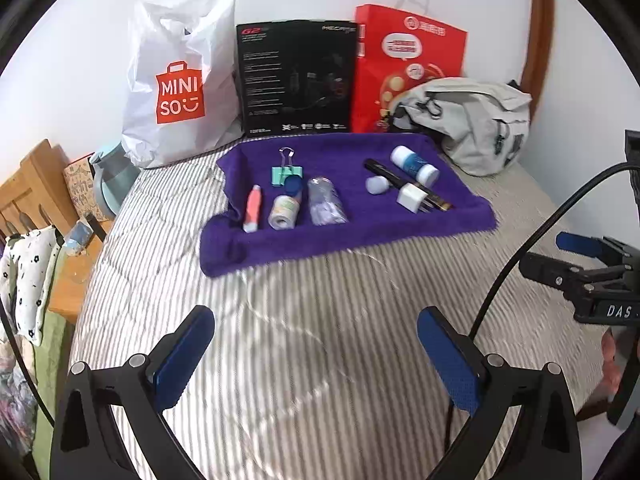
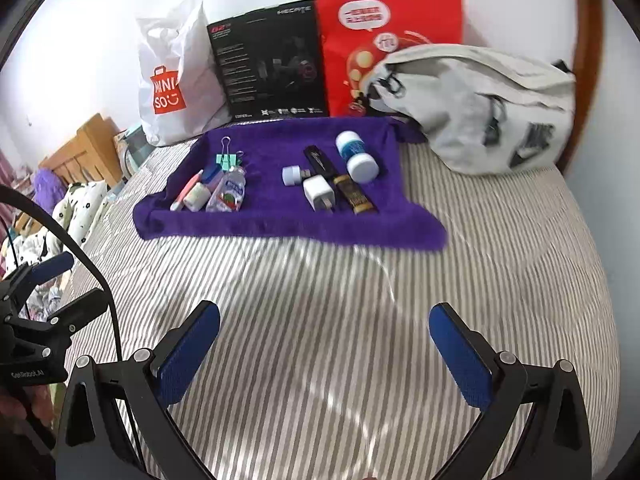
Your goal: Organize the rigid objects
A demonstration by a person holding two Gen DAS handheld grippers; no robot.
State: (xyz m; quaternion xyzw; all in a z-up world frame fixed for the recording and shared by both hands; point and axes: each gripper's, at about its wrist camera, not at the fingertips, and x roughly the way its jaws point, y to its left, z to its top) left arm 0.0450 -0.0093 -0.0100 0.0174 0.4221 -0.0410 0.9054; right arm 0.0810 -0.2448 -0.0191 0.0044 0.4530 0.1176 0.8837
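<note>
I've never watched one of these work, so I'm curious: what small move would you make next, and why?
Probably bring the right gripper forward toward the purple towel. Both it and the left gripper are open and empty over the striped bedding, short of the towel, where the white charger plug lies nearest.

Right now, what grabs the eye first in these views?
The purple towel spread on the striped bed, with small items in two clusters on it. Behind it, against the wall, a red bag stands beside a black box. Both grippers, left and right, hover open over the near bedding.
</note>
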